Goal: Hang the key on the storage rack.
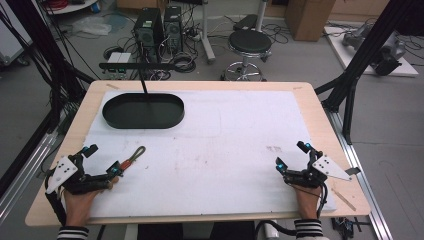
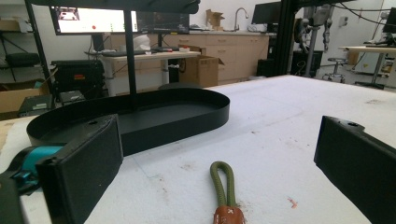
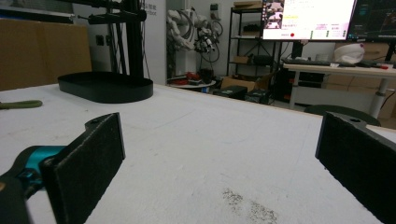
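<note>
- Left gripper (image 1: 103, 162) released, fingers wide, cord loop (image 2: 224, 189) lying on desk (image 1: 310, 107) btwn them.
- Right gripper (image 1: 291, 156) released, nothing held.
- Risk: cord may be nudged away if closed off-centre.

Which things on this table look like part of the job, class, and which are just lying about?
Likely part of the job:
cord loop, between the open jaws of the left gripper
black tray
right gripper, open

Just lying about:
stool
computer towers
boxes
</note>
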Demonstrator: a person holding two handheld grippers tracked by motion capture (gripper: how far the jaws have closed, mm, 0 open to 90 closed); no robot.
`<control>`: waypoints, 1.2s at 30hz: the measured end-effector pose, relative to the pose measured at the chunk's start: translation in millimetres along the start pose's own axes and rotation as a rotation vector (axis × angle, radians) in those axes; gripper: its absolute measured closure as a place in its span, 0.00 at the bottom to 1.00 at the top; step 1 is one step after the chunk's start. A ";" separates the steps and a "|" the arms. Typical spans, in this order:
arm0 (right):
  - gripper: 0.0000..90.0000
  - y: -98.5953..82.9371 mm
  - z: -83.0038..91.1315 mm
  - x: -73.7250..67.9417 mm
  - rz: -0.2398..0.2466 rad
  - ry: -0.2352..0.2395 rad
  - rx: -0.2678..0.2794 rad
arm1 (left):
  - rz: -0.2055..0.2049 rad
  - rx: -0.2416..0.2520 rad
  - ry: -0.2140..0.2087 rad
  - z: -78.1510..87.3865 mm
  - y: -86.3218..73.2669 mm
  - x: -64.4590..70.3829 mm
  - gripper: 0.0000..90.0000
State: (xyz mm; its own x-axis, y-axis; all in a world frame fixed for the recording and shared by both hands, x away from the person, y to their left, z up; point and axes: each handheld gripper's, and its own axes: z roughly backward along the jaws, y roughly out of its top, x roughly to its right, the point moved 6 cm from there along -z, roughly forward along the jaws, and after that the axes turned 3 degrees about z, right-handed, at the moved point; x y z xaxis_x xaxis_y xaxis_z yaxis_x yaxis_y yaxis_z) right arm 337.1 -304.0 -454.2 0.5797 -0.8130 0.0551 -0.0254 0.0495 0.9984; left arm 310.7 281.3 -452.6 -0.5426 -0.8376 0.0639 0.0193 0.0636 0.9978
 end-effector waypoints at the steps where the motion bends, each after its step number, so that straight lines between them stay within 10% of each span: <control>1: 0.00 0.1 0.0 0.6 0.001 -0.001 0.002 | 0.000 0.000 0.000 0.1 0.0 -0.1 0.02; 22: 0.00 0.1 -0.1 -0.2 0.003 -0.003 -0.002 | -0.002 -0.010 0.002 -0.8 0.0 0.0 0.02; 36: 0.00 -0.1 -0.1 -0.4 0.004 -0.004 -0.004 | 0.015 -0.132 -0.048 1.4 16.4 -1.7 0.02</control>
State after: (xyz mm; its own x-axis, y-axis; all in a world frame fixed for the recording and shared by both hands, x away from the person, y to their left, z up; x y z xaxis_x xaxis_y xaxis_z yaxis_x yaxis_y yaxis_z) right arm 336.9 -303.6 -454.3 0.5762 -0.8151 0.0591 -0.0240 0.0554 0.9982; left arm 310.8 284.6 -436.3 -0.5806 -0.8102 0.0806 0.1364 0.0008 0.9906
